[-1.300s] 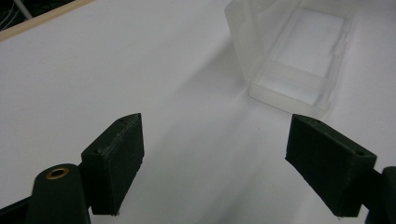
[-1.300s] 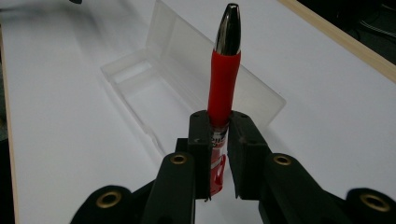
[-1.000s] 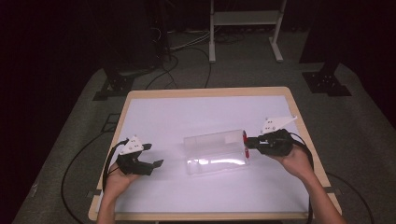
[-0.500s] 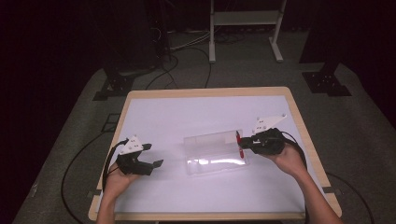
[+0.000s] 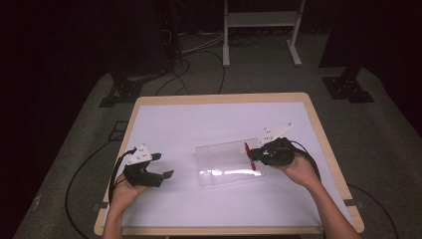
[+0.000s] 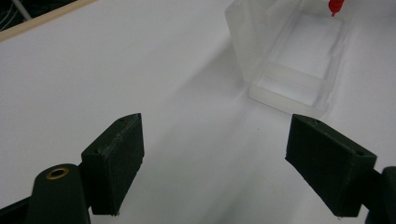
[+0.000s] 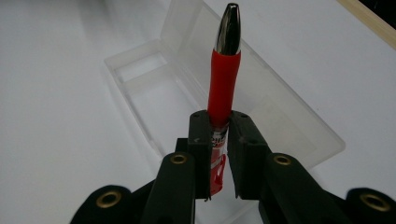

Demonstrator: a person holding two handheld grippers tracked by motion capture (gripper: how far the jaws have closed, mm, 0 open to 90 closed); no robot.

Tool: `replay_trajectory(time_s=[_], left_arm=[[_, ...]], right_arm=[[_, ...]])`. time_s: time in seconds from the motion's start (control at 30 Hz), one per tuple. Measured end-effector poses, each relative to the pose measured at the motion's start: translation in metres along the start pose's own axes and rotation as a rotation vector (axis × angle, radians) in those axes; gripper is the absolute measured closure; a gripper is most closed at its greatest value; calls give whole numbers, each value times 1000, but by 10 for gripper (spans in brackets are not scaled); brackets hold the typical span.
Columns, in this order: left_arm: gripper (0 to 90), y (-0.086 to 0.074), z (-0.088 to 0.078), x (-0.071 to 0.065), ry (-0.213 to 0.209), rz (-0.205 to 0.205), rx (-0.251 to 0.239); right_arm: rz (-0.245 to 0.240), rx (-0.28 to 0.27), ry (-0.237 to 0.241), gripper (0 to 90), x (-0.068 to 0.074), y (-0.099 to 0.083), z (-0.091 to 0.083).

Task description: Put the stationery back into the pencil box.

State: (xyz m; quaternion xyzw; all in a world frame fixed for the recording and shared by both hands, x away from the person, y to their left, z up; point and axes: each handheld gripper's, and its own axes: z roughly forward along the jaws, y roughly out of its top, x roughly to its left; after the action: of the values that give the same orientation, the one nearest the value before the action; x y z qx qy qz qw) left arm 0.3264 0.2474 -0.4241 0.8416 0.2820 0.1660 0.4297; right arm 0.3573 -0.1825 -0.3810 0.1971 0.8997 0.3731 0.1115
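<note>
The right gripper point(image 7: 217, 140) is clenched on the red pen point(image 7: 223, 74), tip aimed over the open clear case point(image 5: 229, 164) lying mid-desk point(image 5: 164, 124), apparently to drop it in, while the left gripper point(image 6: 215, 158) waits with fingers point(image 6: 116, 158) released nearby.

Red pen point(image 7: 223, 79) glossy, shiny metal tip; case point(image 7: 261, 100) clear smooth plastic; table point(image 5: 219, 98) wood-edged
</note>
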Motion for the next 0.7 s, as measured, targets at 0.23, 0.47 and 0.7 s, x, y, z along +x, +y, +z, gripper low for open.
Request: replay_trajectory(time_s=[0.23,0.47,0.7], left_arm=[[187,0,0,0,-2,0,0],[187,0,1,0,-7,0,3],[187,0,1,0,-5,-2,2]], right_arm=[[-6,10,6,788,-1,-1,9],[-18,17,14,788,0,0,16],[-18,15,18,788,0,2,22]])
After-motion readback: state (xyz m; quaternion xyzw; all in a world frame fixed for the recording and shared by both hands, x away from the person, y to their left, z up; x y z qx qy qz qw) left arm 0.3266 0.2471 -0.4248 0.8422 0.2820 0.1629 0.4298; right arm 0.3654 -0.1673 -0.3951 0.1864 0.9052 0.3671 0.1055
